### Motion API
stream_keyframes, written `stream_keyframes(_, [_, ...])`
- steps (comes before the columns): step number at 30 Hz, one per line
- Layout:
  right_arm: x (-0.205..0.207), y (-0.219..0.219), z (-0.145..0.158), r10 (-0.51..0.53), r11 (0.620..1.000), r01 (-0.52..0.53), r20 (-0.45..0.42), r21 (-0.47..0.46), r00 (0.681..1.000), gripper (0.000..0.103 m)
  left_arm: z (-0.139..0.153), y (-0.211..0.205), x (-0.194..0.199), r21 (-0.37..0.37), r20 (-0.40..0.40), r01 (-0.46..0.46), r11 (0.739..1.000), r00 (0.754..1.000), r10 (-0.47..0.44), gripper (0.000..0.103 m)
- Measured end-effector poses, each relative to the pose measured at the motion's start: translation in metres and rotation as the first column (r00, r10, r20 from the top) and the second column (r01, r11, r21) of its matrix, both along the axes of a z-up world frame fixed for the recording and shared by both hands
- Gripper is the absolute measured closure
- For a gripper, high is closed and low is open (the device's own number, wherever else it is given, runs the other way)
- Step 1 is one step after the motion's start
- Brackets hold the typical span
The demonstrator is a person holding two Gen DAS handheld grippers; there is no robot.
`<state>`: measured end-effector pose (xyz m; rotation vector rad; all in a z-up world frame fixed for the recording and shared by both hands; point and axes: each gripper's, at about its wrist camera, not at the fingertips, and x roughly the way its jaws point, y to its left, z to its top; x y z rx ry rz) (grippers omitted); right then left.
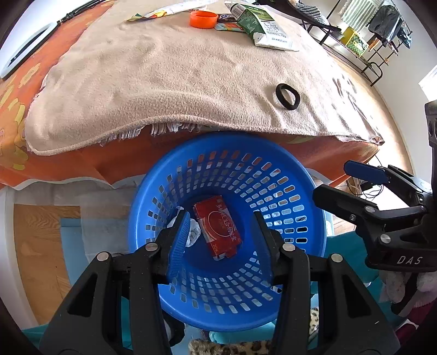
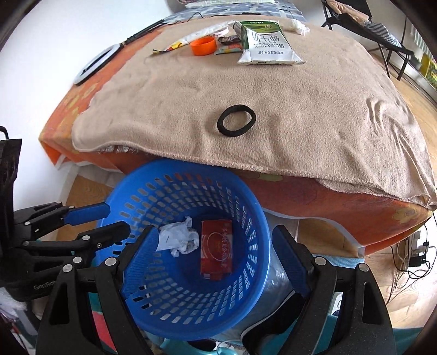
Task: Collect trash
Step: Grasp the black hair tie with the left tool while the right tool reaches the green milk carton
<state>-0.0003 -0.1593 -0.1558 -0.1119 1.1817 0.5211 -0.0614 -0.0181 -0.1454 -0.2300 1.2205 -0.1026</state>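
A blue perforated basket [image 1: 218, 143] [image 2: 174, 167] stands on the floor against the bed's near edge. In its bottom lie a red box [image 1: 218, 229] [image 2: 217, 247] and a crumpled white paper [image 2: 177, 237] [image 1: 192, 234]. My left gripper [image 1: 221, 240] hangs over the basket, open, nothing between its fingers. My right gripper [image 2: 215, 254] hovers beside it, open wide and empty. On the beige blanket [image 1: 164, 90] [image 2: 300, 109] lie a black hair band [image 1: 287, 96] [image 2: 236, 124], an orange cap [image 1: 203, 19] [image 2: 203, 46], a green-and-white carton [image 1: 262, 26] [image 2: 266, 43] and wrappers [image 2: 191, 38].
The bed has an orange flowered sheet [image 2: 314, 196] under the blanket. A white ring-shaped device [image 2: 95, 64] lies at its far left. Cables [image 2: 412, 259] trail on the wooden floor at right. A black folding chair [image 2: 363, 24] stands behind the bed.
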Motion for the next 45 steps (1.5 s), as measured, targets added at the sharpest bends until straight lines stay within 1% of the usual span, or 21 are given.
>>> stream_keyframes(4, [0.001,0.001,0.008,0.005,1.000,-0.005,0.027,-0.003,1.000,0.018,0.003,-0.001,0.002,0.009,0.011,0.003,1.000,1.000,-0.003,0.056])
stream_keyframes(12, [0.006,0.000,0.028,0.002,1.000,-0.003,0.090,0.001,0.996,0.018,0.009,-0.002,0.007,0.005,0.025,-0.004,1.000,1.000,0.004,0.056])
stream_keyframes(19, [0.013,-0.003,0.041,-0.004,1.000,0.003,0.123,0.007,0.992,0.018,0.017,-0.005,0.016,0.018,0.039,0.005,1.000,0.999,-0.006,0.056])
stream_keyframes(29, [0.024,-0.006,0.054,-0.001,1.000,-0.001,0.153,0.014,0.988,0.018,0.030,-0.014,0.041,0.011,0.066,0.036,0.999,0.997,-0.037,0.056])
stream_keyframes(38, [0.069,-0.033,0.079,-0.089,0.994,0.076,0.180,0.078,0.980,0.018,0.048,-0.030,0.079,-0.007,0.112,0.096,0.995,0.989,-0.095,0.056])
stream_keyframes(45, [0.114,-0.043,0.108,-0.122,0.989,0.100,0.236,0.105,0.964,0.017,0.053,-0.044,0.111,-0.005,0.139,0.143,0.990,0.980,-0.141,0.057])
